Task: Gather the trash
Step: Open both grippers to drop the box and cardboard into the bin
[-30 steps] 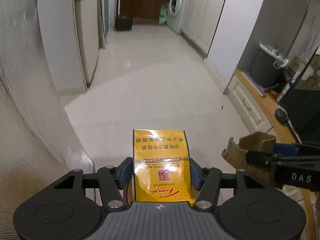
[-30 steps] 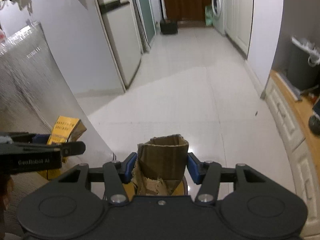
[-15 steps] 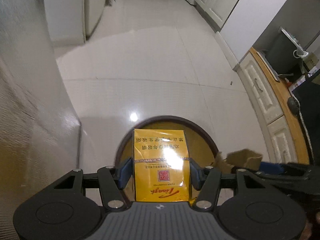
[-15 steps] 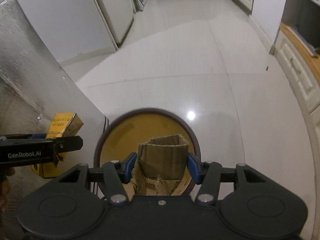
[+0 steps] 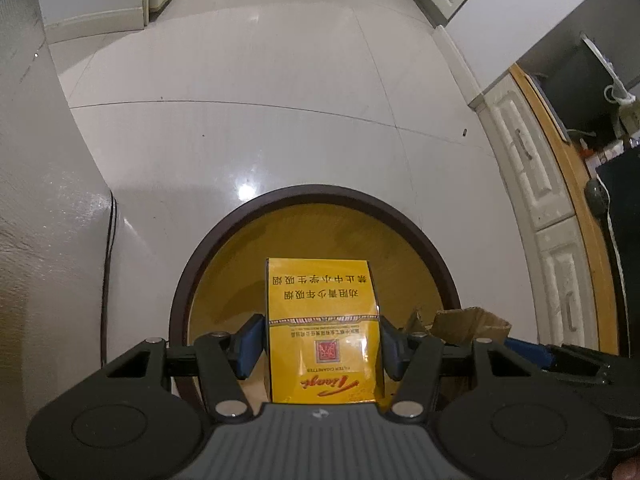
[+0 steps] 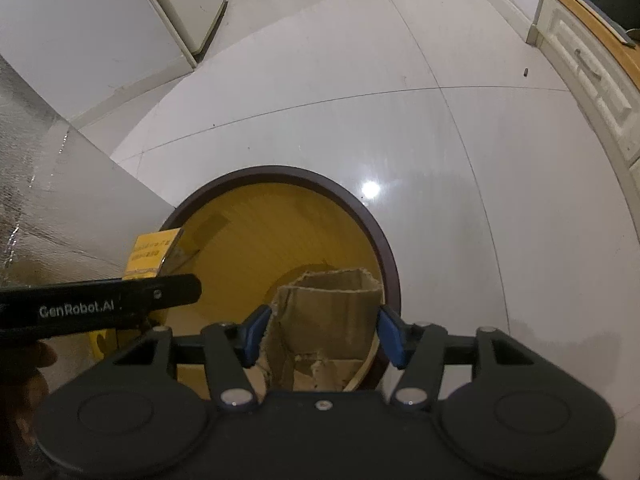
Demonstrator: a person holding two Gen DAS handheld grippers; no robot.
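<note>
— Hand-held gripper status, left (image 5: 320, 354)?
— Clamped on the yellow cigarette pack (image 5: 322, 332), now directly over the round trash bin (image 5: 312, 196), which a second ago lay outside the view.
— Right hand-held gripper (image 6: 320, 334)?
— Gripping torn cardboard (image 6: 326, 320) above the same bin. Both appear ready for release.

Open bin (image 5: 404, 220) mouth below; silver panel (image 6: 60, 200) hard left.
</note>
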